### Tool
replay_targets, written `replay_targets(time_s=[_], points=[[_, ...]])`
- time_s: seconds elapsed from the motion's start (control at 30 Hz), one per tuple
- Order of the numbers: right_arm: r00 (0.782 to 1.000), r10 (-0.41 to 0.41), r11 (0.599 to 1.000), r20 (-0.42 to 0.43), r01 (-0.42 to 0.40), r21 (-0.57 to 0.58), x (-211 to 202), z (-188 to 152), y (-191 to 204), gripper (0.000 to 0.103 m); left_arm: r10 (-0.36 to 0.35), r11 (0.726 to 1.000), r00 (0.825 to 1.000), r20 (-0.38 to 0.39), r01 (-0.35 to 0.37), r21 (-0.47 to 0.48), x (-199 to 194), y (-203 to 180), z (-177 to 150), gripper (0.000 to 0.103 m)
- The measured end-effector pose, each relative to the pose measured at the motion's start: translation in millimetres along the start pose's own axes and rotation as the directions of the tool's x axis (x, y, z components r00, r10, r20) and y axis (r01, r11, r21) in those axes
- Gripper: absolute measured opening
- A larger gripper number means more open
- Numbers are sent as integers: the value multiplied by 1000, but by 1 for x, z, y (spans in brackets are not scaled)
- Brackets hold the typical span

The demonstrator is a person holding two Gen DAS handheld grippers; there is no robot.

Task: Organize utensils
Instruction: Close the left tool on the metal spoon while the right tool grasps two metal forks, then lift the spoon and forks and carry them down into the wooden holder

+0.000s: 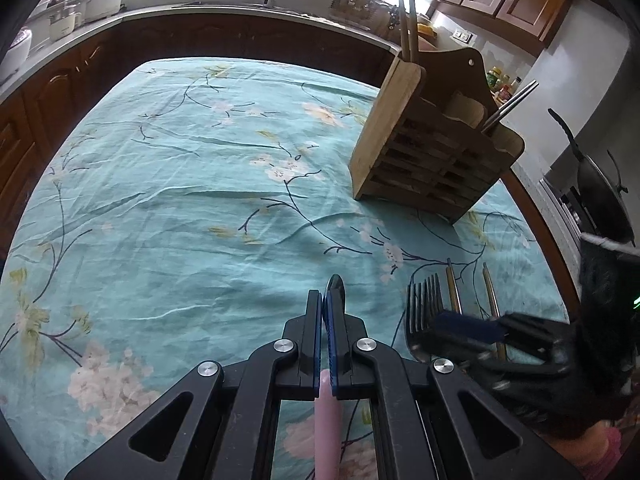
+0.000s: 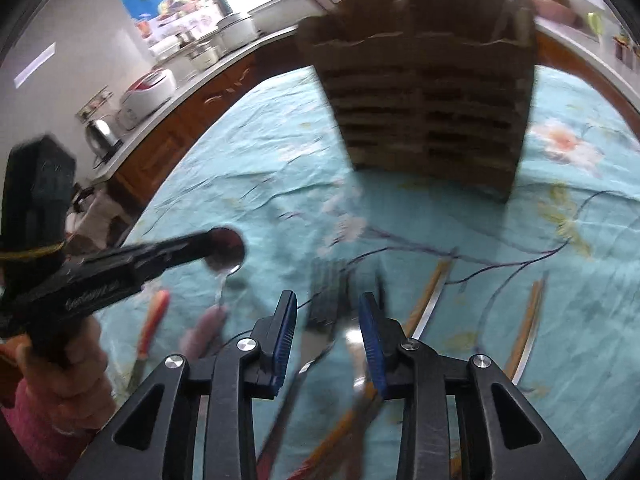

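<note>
My left gripper (image 1: 325, 300) is shut on a spoon with a pink handle (image 1: 328, 424); its bowl (image 1: 335, 285) sticks out past the fingertips, and it also shows in the right wrist view (image 2: 225, 249). My right gripper (image 2: 328, 312) is open, its jaws on either side of two forks (image 2: 326, 292) lying on the cloth; it also shows in the left wrist view (image 1: 468, 328). A wooden utensil holder (image 1: 430, 148) stands at the far right of the table (image 2: 432, 92), with chopsticks (image 1: 408, 16) and metal handles in it.
Chopsticks (image 2: 428, 300) lie on the teal flowered tablecloth (image 1: 180, 200) to the right of the forks. An orange-handled utensil (image 2: 150, 328) lies at the left. Kitchen counters with pots and cookers (image 2: 148, 96) surround the table. A wok (image 1: 600, 196) sits at the right.
</note>
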State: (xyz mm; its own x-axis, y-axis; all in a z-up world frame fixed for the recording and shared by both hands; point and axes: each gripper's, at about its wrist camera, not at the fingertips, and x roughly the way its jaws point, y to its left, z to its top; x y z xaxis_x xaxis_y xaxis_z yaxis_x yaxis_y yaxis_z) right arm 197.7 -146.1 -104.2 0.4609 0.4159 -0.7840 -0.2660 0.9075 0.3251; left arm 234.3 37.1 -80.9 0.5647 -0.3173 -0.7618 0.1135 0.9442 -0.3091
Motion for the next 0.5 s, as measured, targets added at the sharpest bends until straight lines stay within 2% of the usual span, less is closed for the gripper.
replay_targets(time_s=[0.07, 0.3, 0.33, 0.37, 0.4, 0.5], points=[[999, -28, 1000, -22, 27, -7, 12, -2, 3, 33, 2, 1000, 1000, 1, -2, 1, -2, 1, 0, 1], [1000, -12, 1000, -6, 12, -6, 26, 14, 5, 32, 11, 1000, 1000, 6, -11, -8, -7, 6, 1, 1], [1000, -12, 1000, -8, 12, -8, 27, 16, 6, 30, 13, 1000, 1000, 6, -13, -9, -8, 7, 1, 1], [1000, -12, 1000, -12, 11, -8, 28, 19, 5, 22, 14, 1000, 1000, 8, -14, -8, -9, 7, 2, 1], [1000, -5, 1000, -14, 5, -2, 29, 21, 4, 19, 16, 1000, 1000, 10, -16, -7, -10, 7, 2, 1], [1000, 1, 1000, 0, -1, 19, 23, 22, 1, 18, 17, 1000, 1000, 19, -17, -6, -15, 7, 1, 1]])
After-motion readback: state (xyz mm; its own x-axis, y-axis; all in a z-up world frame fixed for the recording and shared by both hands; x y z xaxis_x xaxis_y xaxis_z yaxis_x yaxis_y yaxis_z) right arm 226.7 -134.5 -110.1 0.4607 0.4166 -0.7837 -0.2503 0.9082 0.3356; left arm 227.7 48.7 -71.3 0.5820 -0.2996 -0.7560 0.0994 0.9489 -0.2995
